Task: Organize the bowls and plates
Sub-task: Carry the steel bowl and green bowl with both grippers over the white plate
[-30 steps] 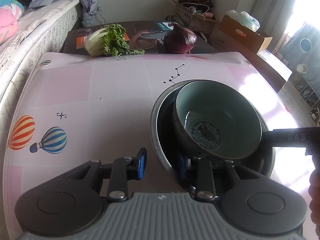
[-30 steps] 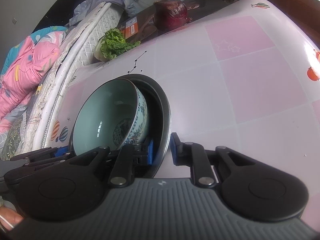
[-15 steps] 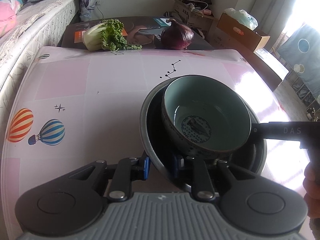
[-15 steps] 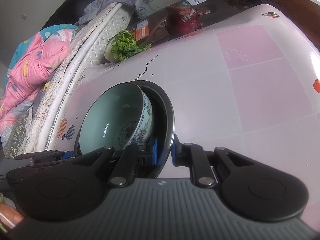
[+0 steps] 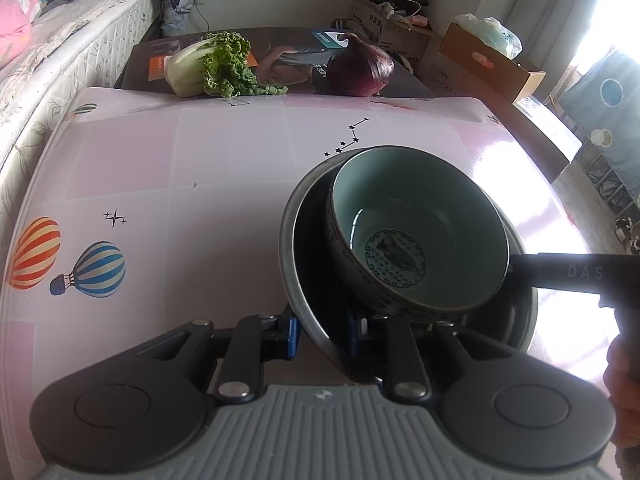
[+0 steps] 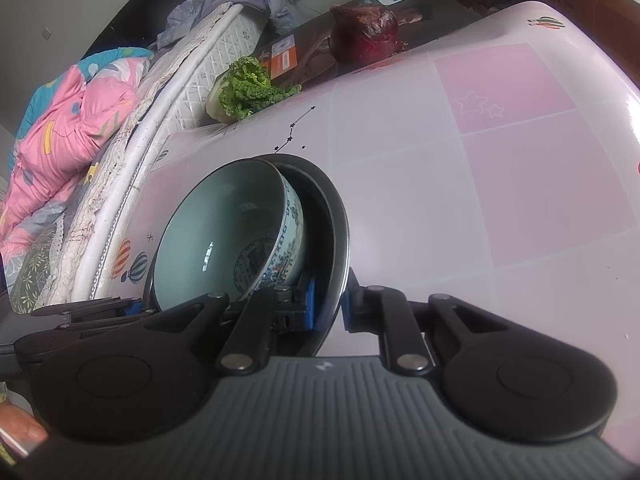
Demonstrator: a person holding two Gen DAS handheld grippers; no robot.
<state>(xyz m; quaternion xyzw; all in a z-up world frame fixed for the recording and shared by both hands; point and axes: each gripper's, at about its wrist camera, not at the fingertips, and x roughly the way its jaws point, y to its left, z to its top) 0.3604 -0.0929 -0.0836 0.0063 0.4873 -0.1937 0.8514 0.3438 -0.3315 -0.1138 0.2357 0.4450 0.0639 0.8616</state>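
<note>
hidden: near rim of the metal pan (image 5: 304, 292) sits behind the gripper bodies, contact kinda hard to see
left gripper (image 5: 322, 338): pinching pan rim
right gripper (image 6: 329, 304): clamped on the opposite rim
ceramic bowl (image 5: 416, 232): tilted inside pan
around: cabbage (image 5: 212, 66), red onion (image 5: 360, 68) at the table's (image 5: 200, 160) far edge

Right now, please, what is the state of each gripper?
Left gripper: closed on the rim of the dark plate, which carries the bowl.
Right gripper: closed on the same plate's rim.
</note>
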